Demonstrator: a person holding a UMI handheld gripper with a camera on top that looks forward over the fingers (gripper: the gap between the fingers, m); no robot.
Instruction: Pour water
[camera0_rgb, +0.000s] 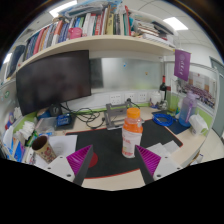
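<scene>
Gripper view, tool: the gripper (113, 160) is spread wide, its two magenta pads apart and holding nothing.
Gripper view, task thing: a clear plastic bottle with an orange cap and orange label (131, 133) stands upright on the dark mat (110, 165), just ahead of the fingers and slightly right of centre between them.
Gripper view, surroundings: a cluttered white desk (200, 150), a dark monitor (52, 82) far left, a packed bookshelf (95, 25) above.
Risk, approach: coming in off-centre, the right finger may knock the bottle over.
Risk, grip: squeezing thin plastic too high could tip it or let it slip.
Risk, pour: no receiving cup is clearly identifiable; spilling near the electronics seems possible.
</scene>
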